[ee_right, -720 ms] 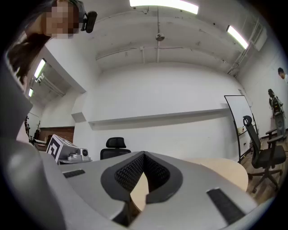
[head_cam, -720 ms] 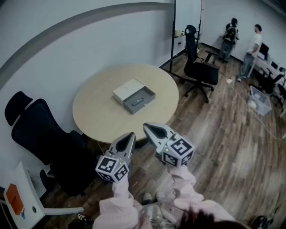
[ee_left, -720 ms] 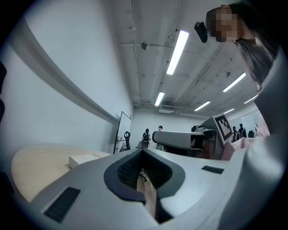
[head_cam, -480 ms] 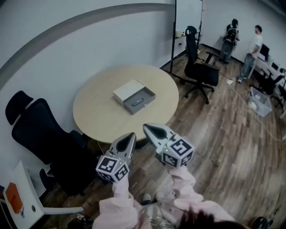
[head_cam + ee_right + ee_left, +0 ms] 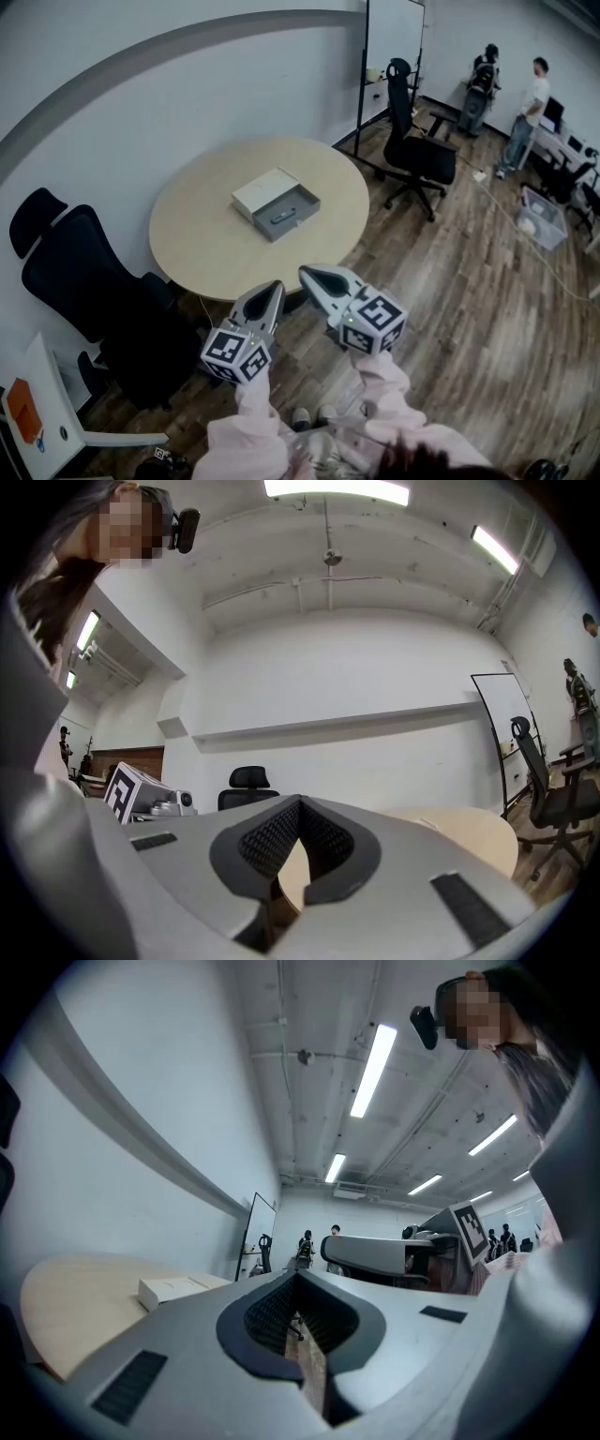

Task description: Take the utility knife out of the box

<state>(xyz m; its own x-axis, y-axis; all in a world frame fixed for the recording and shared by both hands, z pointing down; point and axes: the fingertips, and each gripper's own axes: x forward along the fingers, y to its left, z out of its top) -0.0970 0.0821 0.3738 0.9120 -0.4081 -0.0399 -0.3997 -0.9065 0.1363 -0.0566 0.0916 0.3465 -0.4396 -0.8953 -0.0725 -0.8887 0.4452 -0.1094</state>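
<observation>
Holding my left gripper (image 5: 272,286) and right gripper (image 5: 307,274) closed and empty, well apart from the table (image 5: 211,246), I judge this the approach step: the knife (image 5: 282,216) lies in the open box (image 5: 302,198) at the table's middle, so next I must come near and open the jaws.

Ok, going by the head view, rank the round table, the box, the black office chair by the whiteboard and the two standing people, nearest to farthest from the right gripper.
1. Round table, just ahead of the right gripper.
2. Box, at the table's middle.
3. Black office chair, beyond the table, right.
4. Two people, far right corner.
</observation>
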